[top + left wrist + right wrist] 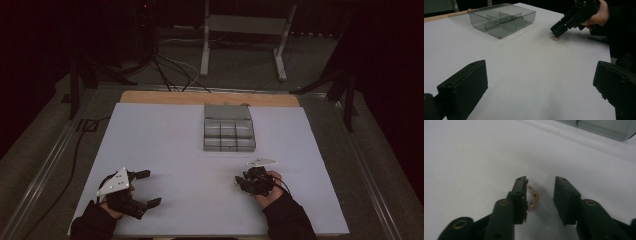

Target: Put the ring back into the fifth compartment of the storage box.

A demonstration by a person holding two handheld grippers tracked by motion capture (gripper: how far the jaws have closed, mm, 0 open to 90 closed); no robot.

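Observation:
A small pink piece with gold beads (pixel 534 197) lies on the white sheet between the jaws of my right gripper (pixel 541 182). It lies against the left jaw, and a clear gap separates it from the right jaw. In the high view the right gripper (pixel 239 181) is tipped down to the sheet at the front right. The left gripper view has it (pixel 556 28) just above the same piece (pixel 555 38). My left gripper (pixel 150 188) rests at the front left, its jaws wide open with nothing between them (pixel 541 66).
A clear grey box with several compartments (pixel 229 134) stands at the far middle of the white sheet (pixel 165 135), its lid open behind it. It looks empty (pixel 501 20). A wooden table edge (pixel 150 96) runs behind the sheet. Cables and a metal stand (pixel 245 30) lie beyond the table.

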